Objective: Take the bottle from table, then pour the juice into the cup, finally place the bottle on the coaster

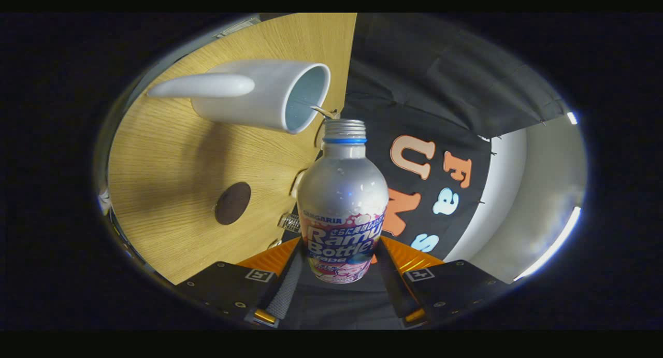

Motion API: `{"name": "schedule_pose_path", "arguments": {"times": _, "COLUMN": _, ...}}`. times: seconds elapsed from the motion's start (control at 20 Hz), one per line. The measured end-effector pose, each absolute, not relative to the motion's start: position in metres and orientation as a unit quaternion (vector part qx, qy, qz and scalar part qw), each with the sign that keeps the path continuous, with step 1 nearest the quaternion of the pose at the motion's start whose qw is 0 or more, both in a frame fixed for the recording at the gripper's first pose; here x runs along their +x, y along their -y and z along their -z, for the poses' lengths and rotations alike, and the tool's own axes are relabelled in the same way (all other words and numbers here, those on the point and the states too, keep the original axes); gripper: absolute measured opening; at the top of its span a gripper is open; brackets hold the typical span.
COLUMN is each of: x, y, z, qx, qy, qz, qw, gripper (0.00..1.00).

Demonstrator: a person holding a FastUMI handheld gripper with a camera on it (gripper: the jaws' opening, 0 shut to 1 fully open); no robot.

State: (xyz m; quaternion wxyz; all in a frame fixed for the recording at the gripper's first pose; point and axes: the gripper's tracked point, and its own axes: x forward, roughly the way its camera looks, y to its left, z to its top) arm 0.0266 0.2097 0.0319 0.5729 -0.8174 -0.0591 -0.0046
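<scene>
Two fingers of gripper [339,275] are pressed on lower body of bottle [343,202], held clenched between them. Uncapped neck is pointed ahead, mouth just beside rim of white cup [259,96]. Thin stream is seen between mouth and cup. Dark round coaster [232,203] is seen on wooden table [166,161], beyond fingers, apart from cup

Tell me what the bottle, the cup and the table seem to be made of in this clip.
Bottle, held between the tool's fingers: likely aluminium, with a matte silvery body, threaded metal neck and printed wrap.
Cup: probably glazed ceramic, white, smooth and thick-rimmed with soft highlights.
Table: wood or wood-look laminate, light grain lines, satin finish; which one is unclear.
</scene>
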Motion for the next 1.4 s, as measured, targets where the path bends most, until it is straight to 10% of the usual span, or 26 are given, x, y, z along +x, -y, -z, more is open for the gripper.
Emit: {"name": "schedule_pose_path", "arguments": {"times": 1.4, "x": 0.027, "y": -0.210, "z": -0.023, "qx": -0.835, "qy": 0.051, "qz": -0.004, "qw": 0.548, "gripper": 0.76}}
